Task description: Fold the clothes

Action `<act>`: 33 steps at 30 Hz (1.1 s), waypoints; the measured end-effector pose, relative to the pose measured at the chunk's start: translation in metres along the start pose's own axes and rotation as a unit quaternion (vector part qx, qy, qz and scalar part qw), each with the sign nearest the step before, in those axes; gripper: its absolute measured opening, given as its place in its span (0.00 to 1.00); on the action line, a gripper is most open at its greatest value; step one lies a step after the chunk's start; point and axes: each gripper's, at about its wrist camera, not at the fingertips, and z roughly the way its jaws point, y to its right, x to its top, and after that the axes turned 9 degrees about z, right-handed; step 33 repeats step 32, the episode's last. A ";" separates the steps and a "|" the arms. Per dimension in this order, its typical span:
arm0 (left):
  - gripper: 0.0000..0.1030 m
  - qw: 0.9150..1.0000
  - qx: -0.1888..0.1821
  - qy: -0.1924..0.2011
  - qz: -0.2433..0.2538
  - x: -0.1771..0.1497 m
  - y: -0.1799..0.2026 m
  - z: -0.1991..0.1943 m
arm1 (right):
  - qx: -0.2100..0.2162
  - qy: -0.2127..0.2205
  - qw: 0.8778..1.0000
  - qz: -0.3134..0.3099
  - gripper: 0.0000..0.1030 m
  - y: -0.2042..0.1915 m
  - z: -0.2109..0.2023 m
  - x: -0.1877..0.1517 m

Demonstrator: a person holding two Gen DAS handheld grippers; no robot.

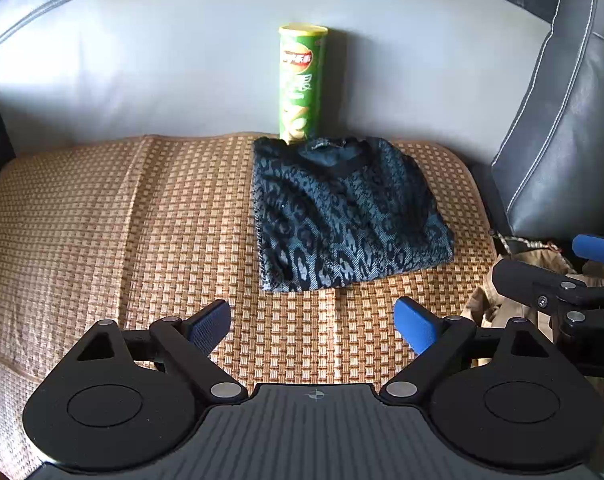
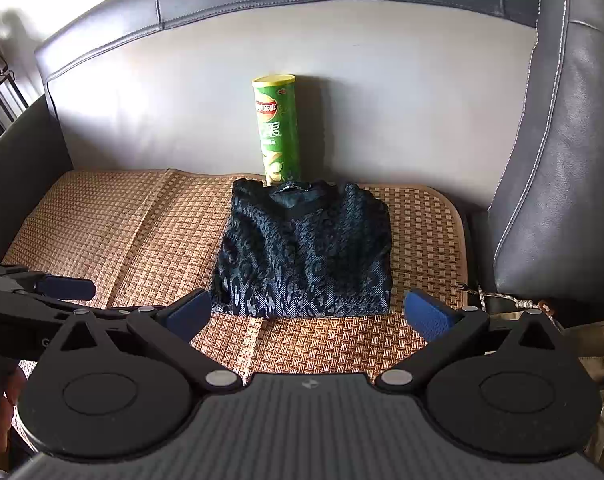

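Note:
A dark blue leopard-print top (image 1: 347,216) lies folded into a neat rectangle on the woven mat (image 1: 142,220), collar toward the sofa back. It also shows in the right wrist view (image 2: 305,256). My left gripper (image 1: 313,326) is open and empty, held above the mat just in front of the top's near edge. My right gripper (image 2: 307,314) is open and empty, its blue pads either side of the top's near edge. The right gripper's fingers (image 1: 597,250) show at the left view's right edge; the left gripper's fingers (image 2: 66,286) show at the right view's left edge.
A green chip can (image 1: 302,84) stands upright against the grey sofa back (image 1: 142,80), just behind the top; it also shows in the right wrist view (image 2: 278,128). A dark leather cushion (image 1: 561,140) leans at the right. Beige cloth (image 1: 497,300) lies at the mat's right edge.

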 end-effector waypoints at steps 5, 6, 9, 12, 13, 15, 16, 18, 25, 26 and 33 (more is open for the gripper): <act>0.92 1.000 0.002 -0.004 0.000 -0.001 0.000 0.001 | -0.002 0.000 1.000 0.000 1.00 -0.001 0.000 0.002; 0.92 1.000 0.001 -0.004 -0.003 -0.001 0.000 0.001 | -0.001 0.000 1.000 -0.001 1.00 -0.001 -0.001 0.002; 0.93 1.000 0.001 -0.003 -0.010 -0.002 -0.002 0.001 | -0.002 0.000 1.000 -0.004 1.00 -0.002 -0.001 0.001; 1.00 1.000 0.002 -0.004 -0.010 -0.002 -0.002 0.001 | -0.002 -0.001 1.000 -0.005 1.00 -0.002 0.000 0.001; 1.00 1.000 0.004 -0.005 -0.009 -0.002 -0.002 0.001 | -0.002 -0.001 1.000 -0.004 1.00 -0.002 0.000 0.000; 1.00 1.000 0.004 -0.012 -0.010 -0.002 -0.002 0.002 | -0.003 -0.001 1.000 -0.004 1.00 -0.002 0.000 0.000; 1.00 1.000 0.005 -0.013 -0.011 -0.002 -0.002 0.002 | -0.003 -0.001 1.000 -0.004 1.00 -0.002 0.001 0.000; 1.00 1.000 0.006 -0.015 -0.011 -0.002 -0.002 0.002 | -0.004 -0.001 1.000 -0.004 1.00 -0.002 0.001 0.001; 1.00 1.000 0.003 0.002 -0.008 -0.003 -0.001 0.001 | -0.007 0.002 1.000 -0.005 1.00 -0.001 -0.001 0.002; 1.00 1.000 0.006 0.005 -0.008 -0.003 0.000 0.000 | -0.007 0.003 1.000 -0.005 1.00 -0.001 -0.002 0.002; 1.00 1.000 0.012 0.011 -0.002 -0.002 0.002 -0.002 | -0.007 0.004 1.000 -0.005 1.00 0.001 -0.003 0.004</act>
